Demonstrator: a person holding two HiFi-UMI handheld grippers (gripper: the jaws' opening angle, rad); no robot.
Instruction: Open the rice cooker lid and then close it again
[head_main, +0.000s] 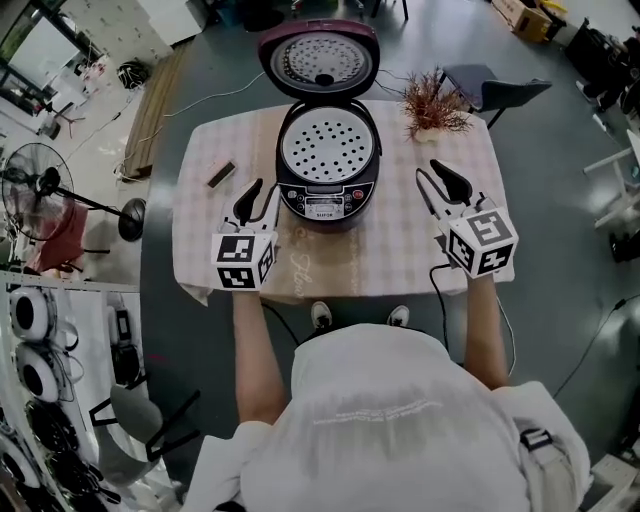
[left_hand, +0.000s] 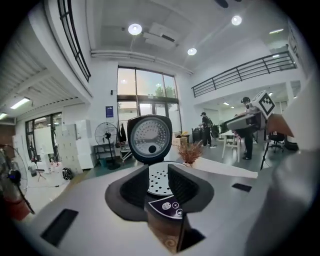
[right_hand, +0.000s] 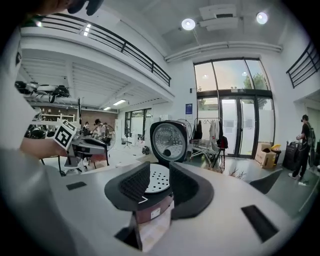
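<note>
The dark purple rice cooker (head_main: 327, 165) stands in the middle of the table, its lid (head_main: 319, 58) swung fully up and back. The perforated inner plate shows in the pot. My left gripper (head_main: 260, 200) hovers just left of the cooker's front panel, open, with nothing between its fingers. My right gripper (head_main: 437, 182) hangs to the cooker's right, also open and empty. In the left gripper view the cooker (left_hand: 159, 182) and its raised lid (left_hand: 149, 137) show through the gap of the left gripper (left_hand: 158, 181). The right gripper view shows the cooker (right_hand: 155, 185) through the right gripper (right_hand: 159, 182).
A checked cloth (head_main: 400, 255) covers the table. A dried reddish plant (head_main: 436, 105) stands at the back right, and a small dark block (head_main: 221, 176) lies at the left. A floor fan (head_main: 40, 188) and cables sit left of the table, a chair (head_main: 492, 90) behind it.
</note>
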